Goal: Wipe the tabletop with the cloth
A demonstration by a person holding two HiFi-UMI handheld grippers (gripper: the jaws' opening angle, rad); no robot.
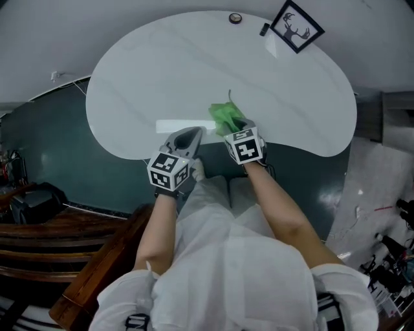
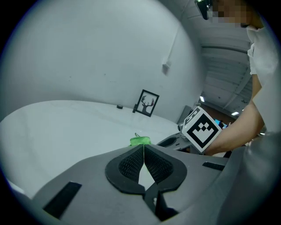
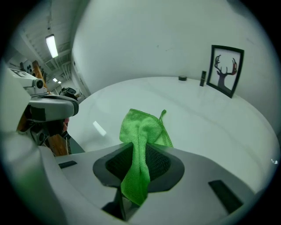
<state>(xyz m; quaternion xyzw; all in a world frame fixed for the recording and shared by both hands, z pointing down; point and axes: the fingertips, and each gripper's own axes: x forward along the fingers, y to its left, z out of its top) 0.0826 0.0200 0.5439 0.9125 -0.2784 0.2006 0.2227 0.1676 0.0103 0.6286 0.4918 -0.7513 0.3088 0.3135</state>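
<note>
Your right gripper [image 3: 141, 151] has its fingers [image 3: 115, 163] clamped on the green cloth [image 3: 141, 132]. A fold runs down between the pads, and the rest fans out past the tips over the white surface [image 1: 162, 77], just inside its near edge.

Your left gripper [image 2: 143, 147] sits just beside the right one, on its left. Its fingers [image 2: 127, 165] are pressed together at the tips and hold nothing. In the head view those tips reach just over the near edge.

That near edge curves in toward you where you stand, and the surface swells into a rounded lobe on either side. A broad stretch of it lies between the cloth and the far edge, and more opens out to the left and right.

The other things all stand along the far edge, well apart from the cloth. A framed deer picture [image 1: 296, 27] is at the far right, with a small dark upright object [image 1: 264, 29] just beside it. A small round object [image 1: 235, 18] lies a little further left. Beyond the rim the floor is dark green.
</note>
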